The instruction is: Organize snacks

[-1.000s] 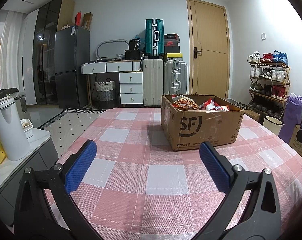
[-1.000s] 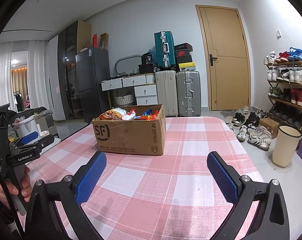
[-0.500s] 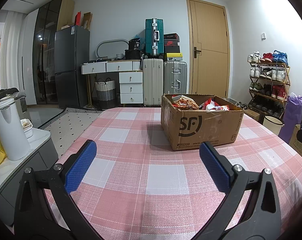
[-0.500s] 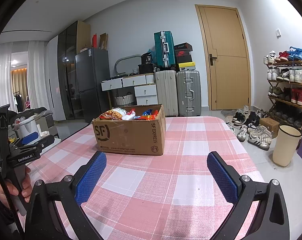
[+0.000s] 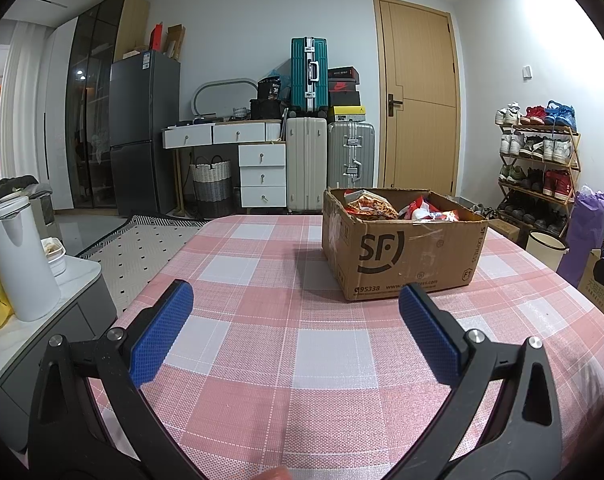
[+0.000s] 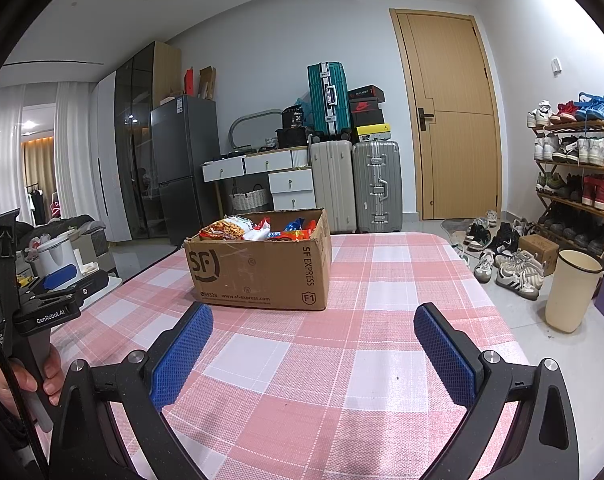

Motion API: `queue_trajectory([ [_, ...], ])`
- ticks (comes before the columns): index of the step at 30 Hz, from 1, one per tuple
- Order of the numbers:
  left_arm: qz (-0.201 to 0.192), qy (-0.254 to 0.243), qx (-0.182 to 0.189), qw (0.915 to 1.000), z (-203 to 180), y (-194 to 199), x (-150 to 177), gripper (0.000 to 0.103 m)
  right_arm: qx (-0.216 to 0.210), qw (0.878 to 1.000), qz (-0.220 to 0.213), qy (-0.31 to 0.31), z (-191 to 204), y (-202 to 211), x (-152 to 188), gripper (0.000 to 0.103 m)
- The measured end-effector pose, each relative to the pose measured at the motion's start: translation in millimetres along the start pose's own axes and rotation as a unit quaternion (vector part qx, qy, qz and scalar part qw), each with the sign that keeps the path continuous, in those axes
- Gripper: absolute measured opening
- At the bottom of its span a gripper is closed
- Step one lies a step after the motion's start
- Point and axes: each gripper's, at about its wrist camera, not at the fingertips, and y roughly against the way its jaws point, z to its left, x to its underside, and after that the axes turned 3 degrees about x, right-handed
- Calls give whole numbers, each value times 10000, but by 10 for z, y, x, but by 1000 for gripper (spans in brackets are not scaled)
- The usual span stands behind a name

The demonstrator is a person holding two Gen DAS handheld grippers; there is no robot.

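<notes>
Both tools sit low over the near end of the surface (image 5: pixel 262 320), which is covered in a pink and white checked cloth. Left tool (image 5: pixel 294 312) is spread wide, blue pads empty, nothing between them. Right tool (image 6: pixel 314 340) is also spread wide and empty. Cardboard box (image 5: pixel 402 252) with SF printing stands on the surface toward the far end, well apart from both tools; from the left wrist view it is ahead and to the right, from the right wrist view (image 6: pixel 262 264) it is ahead and to the left. Box top is open and snacks (image 6: pixel 258 230) fill it: an orange-patterned bag on the left side, red, white and blue packets beside it, piled about to the rim. Exact count of packets is hard to tell. In the right wrist view a hand (image 6: pixel 26 380) at the far left grips the handle of the left tool. Behind the surface: suitcases (image 5: pixel 330 160) against the wall, a white drawer unit (image 5: pixel 262 176), a grey fridge (image 5: pixel 142 132), a wooden door (image 5: pixel 418 100). Shoe rack (image 6: pixel 574 168) on the right, shoes on the floor near it, a cream bin (image 6: pixel 570 288) just off the right edge of the surface.
</notes>
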Motion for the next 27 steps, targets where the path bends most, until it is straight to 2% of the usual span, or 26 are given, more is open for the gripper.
queue_trajectory([
  [27, 2, -2, 11, 10000, -4, -7, 4, 103, -1, 10000, -1, -9, -2, 2, 7, 102],
])
